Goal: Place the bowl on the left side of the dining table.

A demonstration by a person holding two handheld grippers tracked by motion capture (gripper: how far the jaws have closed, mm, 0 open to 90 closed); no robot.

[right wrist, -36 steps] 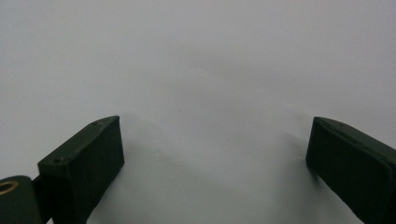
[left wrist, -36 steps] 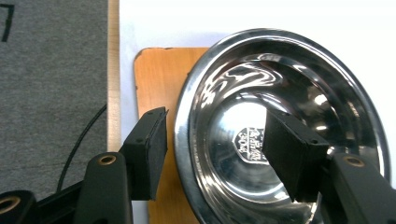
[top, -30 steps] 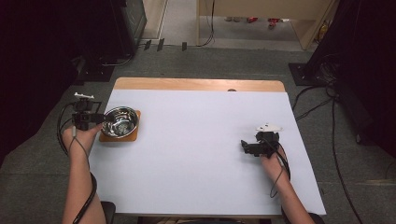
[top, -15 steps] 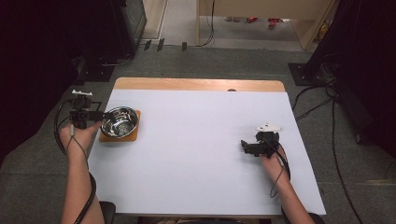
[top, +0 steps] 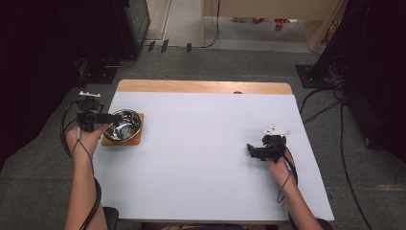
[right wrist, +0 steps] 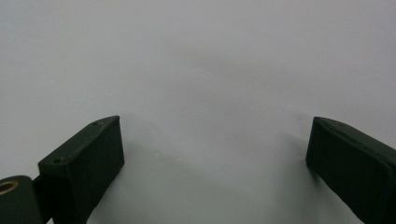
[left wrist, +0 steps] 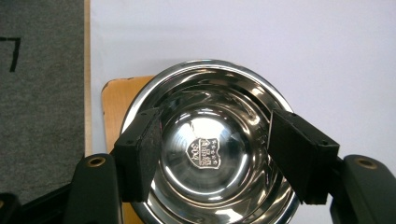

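Grey carpet floor, white table, dark cabinets

Bright, even light on the white counter; glare flashes off the steel bowl; surroundings sit dim, slightly soft.

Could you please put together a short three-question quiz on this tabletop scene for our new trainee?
1. True or false: the steel bowl sits on a wooden board.
2. Which tool is at the bowl: the left tool or the right tool?
3. What lies between the right tool's jaws? A) a spoon B) nothing, just the white table cover beyond them C) a cup

Key
1. True; the board shows under the bowl's edge.
2. The left tool; its jaws, which have just been opening, stand apart over the bowl without pressing on it.
3. B.
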